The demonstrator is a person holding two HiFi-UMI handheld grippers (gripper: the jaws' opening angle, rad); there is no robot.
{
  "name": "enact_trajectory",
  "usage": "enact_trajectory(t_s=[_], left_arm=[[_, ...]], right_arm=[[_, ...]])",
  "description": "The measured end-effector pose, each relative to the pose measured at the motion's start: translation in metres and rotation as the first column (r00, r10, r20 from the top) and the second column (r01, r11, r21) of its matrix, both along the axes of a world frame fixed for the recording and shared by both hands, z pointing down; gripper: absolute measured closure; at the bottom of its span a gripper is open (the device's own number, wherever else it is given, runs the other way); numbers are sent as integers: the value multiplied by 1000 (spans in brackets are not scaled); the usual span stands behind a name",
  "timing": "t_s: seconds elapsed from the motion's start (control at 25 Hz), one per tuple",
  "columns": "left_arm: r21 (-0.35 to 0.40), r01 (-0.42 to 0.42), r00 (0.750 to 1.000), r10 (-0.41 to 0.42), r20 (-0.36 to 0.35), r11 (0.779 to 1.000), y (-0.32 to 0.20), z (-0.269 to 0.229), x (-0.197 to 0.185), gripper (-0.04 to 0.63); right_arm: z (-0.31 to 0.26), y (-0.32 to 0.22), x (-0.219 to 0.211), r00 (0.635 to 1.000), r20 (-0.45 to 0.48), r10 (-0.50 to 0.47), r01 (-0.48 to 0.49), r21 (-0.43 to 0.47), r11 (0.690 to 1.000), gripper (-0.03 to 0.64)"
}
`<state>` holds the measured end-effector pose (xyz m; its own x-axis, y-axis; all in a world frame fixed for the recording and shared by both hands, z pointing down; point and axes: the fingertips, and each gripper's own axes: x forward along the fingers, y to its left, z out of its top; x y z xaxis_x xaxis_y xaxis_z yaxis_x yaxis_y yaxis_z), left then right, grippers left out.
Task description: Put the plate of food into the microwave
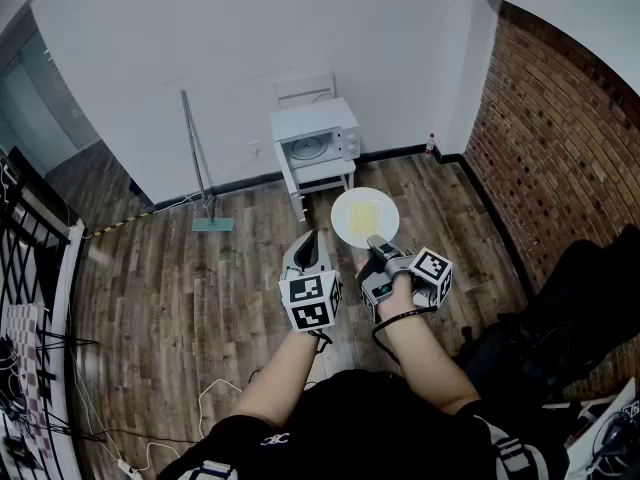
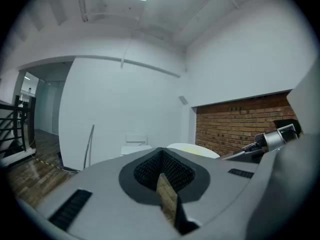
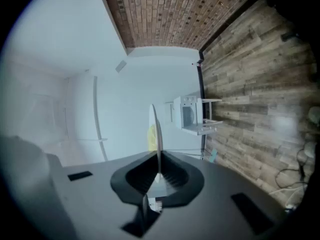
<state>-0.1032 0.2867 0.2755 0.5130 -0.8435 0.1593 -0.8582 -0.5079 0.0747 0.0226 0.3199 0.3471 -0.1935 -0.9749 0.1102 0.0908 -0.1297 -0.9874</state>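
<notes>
The plate point(image 1: 365, 217) with its yellow food point(image 1: 366, 213) hangs in the air above the wood floor point(image 1: 180, 278), its near rim pinched by the right gripper point(image 1: 377, 251). The left gripper point(image 1: 308, 246), just beside, is pressed together with nothing in it. Well ahead, the microwave point(image 1: 316, 139) sits on a white stand point(image 1: 322, 176) by the wall.

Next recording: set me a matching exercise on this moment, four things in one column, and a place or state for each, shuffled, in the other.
Things
1. plate
2. microwave
3. left hand-held gripper
4. brick wall

Places or states
A. on a white stand against the white wall
B. shut, with nothing between its jaws
C. along the right of the head view
D. clamped by its rim in the right hand-held gripper

Pairs: 1-D, 2-A, 3-B, 4-C
</notes>
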Motion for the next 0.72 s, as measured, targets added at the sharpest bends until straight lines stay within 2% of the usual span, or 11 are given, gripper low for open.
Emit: enact_trajectory(t_s=[0.52,0.72], left_arm=[[-66,34,999,-36,-30,997,-14,19,44,598],[-76,45,998,-48,-41,996,-12,25,60,598]], right_arm=[[23,-12,50,1000,15,0,1,-63,998,592],[27,-16,63,999,5,-37,37,-62,997,592]])
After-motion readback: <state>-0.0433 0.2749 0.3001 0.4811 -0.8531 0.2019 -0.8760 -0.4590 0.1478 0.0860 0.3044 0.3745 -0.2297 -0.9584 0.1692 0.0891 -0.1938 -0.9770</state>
